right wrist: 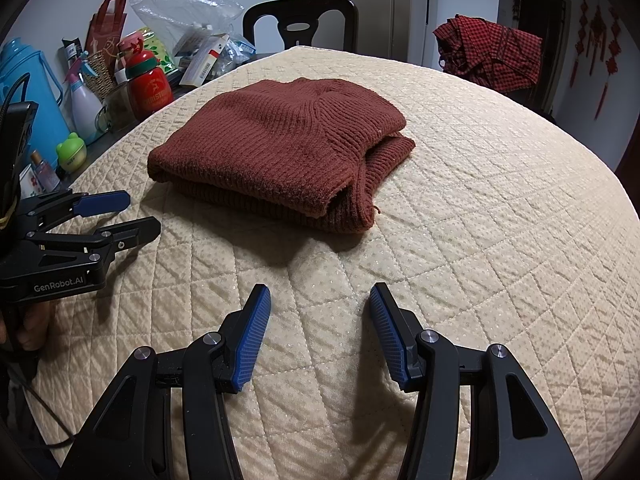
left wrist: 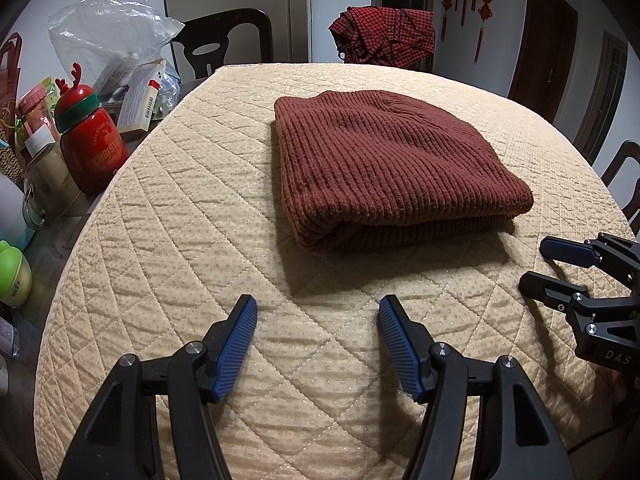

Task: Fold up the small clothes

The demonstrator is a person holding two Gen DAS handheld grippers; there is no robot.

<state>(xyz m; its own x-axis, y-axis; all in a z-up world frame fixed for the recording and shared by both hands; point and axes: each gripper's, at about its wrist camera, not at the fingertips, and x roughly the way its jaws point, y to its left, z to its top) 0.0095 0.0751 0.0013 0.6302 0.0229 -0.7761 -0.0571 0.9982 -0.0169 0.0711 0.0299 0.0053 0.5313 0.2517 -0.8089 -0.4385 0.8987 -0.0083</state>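
A brown ribbed knit sweater lies folded into a thick rectangle on the quilted beige table cover. It also shows in the right wrist view. My left gripper is open and empty, a short way in front of the sweater's near edge. My right gripper is open and empty too, in front of the sweater. The right gripper appears at the right edge of the left wrist view, and the left gripper at the left edge of the right wrist view, both apart from the sweater.
A red checked garment hangs over a chair at the far side. Left of the cover stand a red Christmas bottle, a clear plastic bag, boxes, a green jar and a blue jug. Dark chairs ring the table.
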